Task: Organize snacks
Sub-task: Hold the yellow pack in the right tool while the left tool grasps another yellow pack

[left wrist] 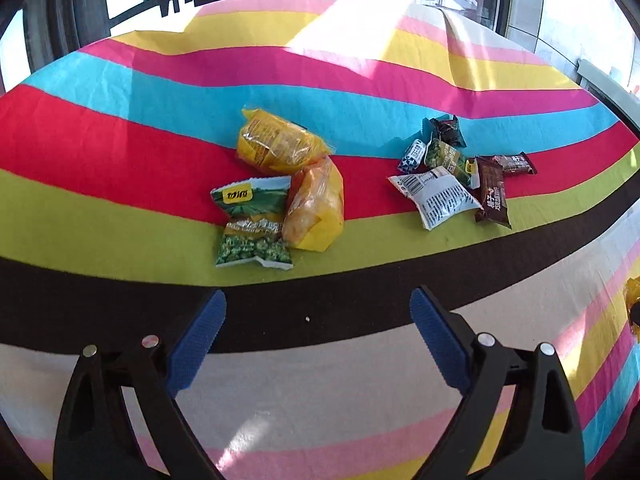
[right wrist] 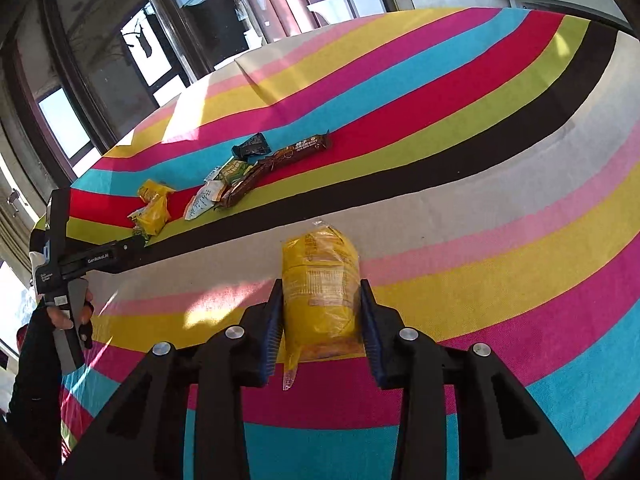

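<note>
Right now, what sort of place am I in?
Probably a home room or sunroom: a striped tablecloth holding snack packets, and large windows close behind it letting sunlight in.

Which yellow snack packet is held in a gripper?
The yellow packet clamped between the right gripper fingers; the other two yellow packets lie loose on the striped cloth.

On the striped tablecloth (left wrist: 120,120), mid-frame in the left wrist view, two yellow plastic snack packs (left wrist: 280,146) and a green pea snack bag (left wrist: 252,222) cluster together. Right of them, well apart, lies a heap of small wrappers (overlapping): a white sachet (left wrist: 434,196), two brown bars (left wrist: 492,196).
</note>
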`<state>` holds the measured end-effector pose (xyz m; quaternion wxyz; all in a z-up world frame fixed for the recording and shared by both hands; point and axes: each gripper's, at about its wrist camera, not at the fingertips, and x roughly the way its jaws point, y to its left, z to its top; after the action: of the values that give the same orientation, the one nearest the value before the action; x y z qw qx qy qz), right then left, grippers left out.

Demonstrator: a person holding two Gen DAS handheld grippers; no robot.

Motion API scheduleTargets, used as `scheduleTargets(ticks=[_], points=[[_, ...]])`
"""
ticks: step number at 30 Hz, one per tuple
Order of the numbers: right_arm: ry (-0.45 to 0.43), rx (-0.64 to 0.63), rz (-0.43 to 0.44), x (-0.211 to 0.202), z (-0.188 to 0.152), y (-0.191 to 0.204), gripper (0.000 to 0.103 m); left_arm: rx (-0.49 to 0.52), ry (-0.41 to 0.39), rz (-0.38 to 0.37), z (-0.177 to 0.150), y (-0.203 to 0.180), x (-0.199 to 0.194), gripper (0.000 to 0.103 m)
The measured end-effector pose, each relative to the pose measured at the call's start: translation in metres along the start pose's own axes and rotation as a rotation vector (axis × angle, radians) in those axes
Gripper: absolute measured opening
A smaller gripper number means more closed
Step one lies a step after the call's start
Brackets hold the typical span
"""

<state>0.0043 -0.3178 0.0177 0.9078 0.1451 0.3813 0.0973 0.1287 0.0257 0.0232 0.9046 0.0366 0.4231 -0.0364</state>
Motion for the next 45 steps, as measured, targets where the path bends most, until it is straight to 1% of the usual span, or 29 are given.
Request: scheduleTargets(ticks=[1,2,3,4,5,6,7,8,9,11,14,17,20,22,27,32,36,39,45], points=[[0.006,-0.001,0.006,0.002,-0.003,0.001,0.036,0.029,-0.004,0.015,0.011,-0.005,0.007,0.086],[0.021,0.001,0.008,0.004,-0.005,0.001,0.036,0.052,-0.003,0.036,0.020,-0.008,0.016,0.083],[0.018,-0.001,0.011,0.003,-0.005,0.002,0.036,0.066,0.012,0.067,0.027,-0.010,0.027,0.076],[0.008,-0.003,0.016,0.001,-0.005,0.002,0.036,0.075,0.029,0.092,0.032,-0.011,0.037,0.062],[0.003,0.004,0.025,0.000,-0.005,0.001,0.036,0.092,0.032,0.112,0.035,-0.012,0.043,0.054],[0.004,0.013,0.029,0.001,-0.005,-0.001,0.036,0.111,0.031,0.110,0.035,-0.014,0.044,0.037],[0.007,0.025,0.032,0.000,-0.006,-0.003,0.036,0.116,0.022,0.088,0.034,-0.017,0.040,0.034],[0.008,0.034,0.035,0.000,-0.006,-0.005,0.036,0.101,0.001,0.029,0.031,-0.018,0.031,0.034],[0.003,0.038,0.041,0.000,-0.006,-0.005,0.036,0.085,-0.030,-0.014,0.026,-0.019,0.020,0.034],[0.000,0.036,0.048,-0.001,-0.006,-0.005,0.036,0.070,-0.061,-0.063,0.013,-0.024,-0.001,0.034],[0.000,0.031,0.054,-0.002,-0.007,-0.003,0.036,0.019,-0.074,-0.183,-0.012,-0.027,-0.029,0.034],[-0.005,0.029,0.052,-0.003,-0.007,-0.003,0.036,0.002,-0.076,-0.232,-0.038,-0.032,-0.051,0.034],[-0.008,0.016,0.040,-0.008,-0.012,0.003,0.036,-0.007,-0.073,-0.259,-0.062,-0.039,-0.068,0.034],[-0.002,0.017,0.059,-0.012,-0.018,0.009,0.036,0.006,-0.074,-0.254,-0.077,-0.046,-0.075,0.034],[0.018,-0.027,0.085,-0.025,-0.039,0.034,0.036,0.031,-0.075,-0.270,-0.105,-0.056,-0.097,0.034],[0.026,-0.071,0.085,-0.044,-0.060,0.050,0.036,0.050,-0.081,-0.298,-0.131,-0.072,-0.115,0.034],[0.025,-0.077,0.077,-0.062,-0.075,0.051,0.036,0.084,-0.087,-0.318,-0.146,-0.087,-0.128,0.034],[0.018,-0.072,0.063,-0.078,-0.088,0.046,0.036,0.112,-0.089,-0.346,-0.158,-0.104,-0.138,0.034],[0.007,-0.060,0.019,-0.117,-0.117,0.028,0.036,0.222,-0.104,-0.420,-0.178,-0.157,-0.160,0.034]])
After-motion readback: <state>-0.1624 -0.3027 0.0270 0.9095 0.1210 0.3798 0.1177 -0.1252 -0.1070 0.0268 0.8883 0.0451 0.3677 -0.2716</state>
